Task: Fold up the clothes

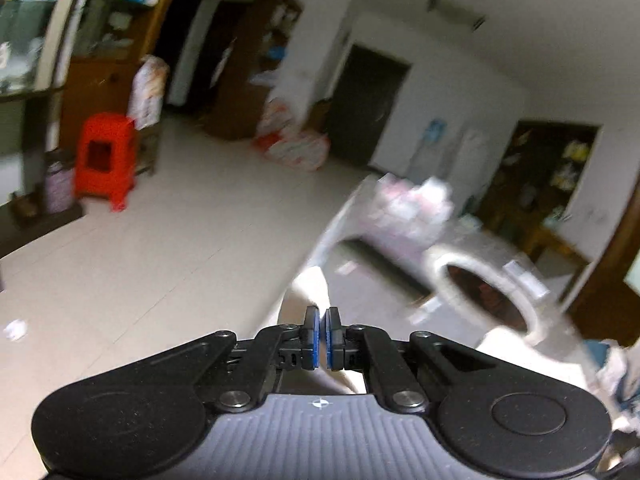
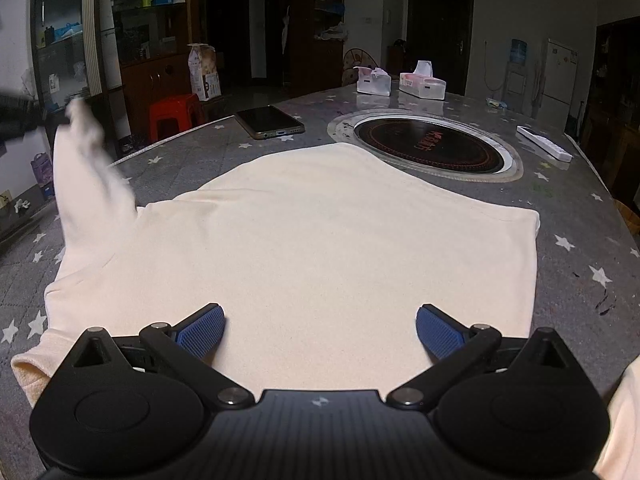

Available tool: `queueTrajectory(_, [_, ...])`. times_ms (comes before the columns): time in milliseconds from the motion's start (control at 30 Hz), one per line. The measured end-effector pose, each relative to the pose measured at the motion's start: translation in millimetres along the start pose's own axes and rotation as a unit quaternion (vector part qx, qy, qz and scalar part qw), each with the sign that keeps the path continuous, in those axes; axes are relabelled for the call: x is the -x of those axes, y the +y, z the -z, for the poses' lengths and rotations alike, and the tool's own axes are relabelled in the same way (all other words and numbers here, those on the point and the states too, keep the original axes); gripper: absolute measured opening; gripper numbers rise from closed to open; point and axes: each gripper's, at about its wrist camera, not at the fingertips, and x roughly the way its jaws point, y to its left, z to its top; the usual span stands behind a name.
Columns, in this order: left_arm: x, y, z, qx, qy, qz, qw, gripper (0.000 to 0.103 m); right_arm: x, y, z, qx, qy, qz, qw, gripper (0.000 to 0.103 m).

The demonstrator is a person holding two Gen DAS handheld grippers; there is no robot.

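Note:
A cream garment (image 2: 312,240) lies spread flat on the grey star-patterned table (image 2: 580,248). My right gripper (image 2: 320,330) is open, its blue pads wide apart just above the garment's near part. One sleeve (image 2: 88,172) is lifted up at the far left of the right wrist view, pulled by my left gripper, which shows there only as a dark blur at the left edge. In the blurred left wrist view my left gripper (image 1: 321,338) is shut on the cream sleeve (image 1: 308,292), raised above the table edge.
On the table stand a phone (image 2: 268,120), a round inset hotplate (image 2: 428,142), two tissue boxes (image 2: 400,82) and a white power strip (image 2: 544,143). A red stool (image 1: 106,160) stands on the floor to the left, with cabinets and doorways behind.

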Motion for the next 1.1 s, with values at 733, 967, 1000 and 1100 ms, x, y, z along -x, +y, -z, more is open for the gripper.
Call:
queueTrajectory(733, [-16, -16, 25, -0.061, 0.066, -0.005, 0.9959, 0.03, -1, 0, 0, -0.001, 0.002, 0.001, 1.0, 0.103])
queueTrajectory(967, [-46, -38, 31, -0.159, 0.082, -0.021, 0.9837, 0.019, 1, 0, 0, 0.006, 0.006, -0.003, 1.0, 0.103])
queueTrajectory(1000, [-51, -41, 29, -0.174, 0.081, -0.023, 0.9811, 0.02, 1, 0, 0, 0.007, 0.007, -0.005, 1.0, 0.103])
queueTrajectory(1100, [-69, -48, 21, -0.214, 0.083, -0.028, 0.973, 0.02, 1, -1, 0, 0.01, 0.009, -0.008, 1.0, 0.103])
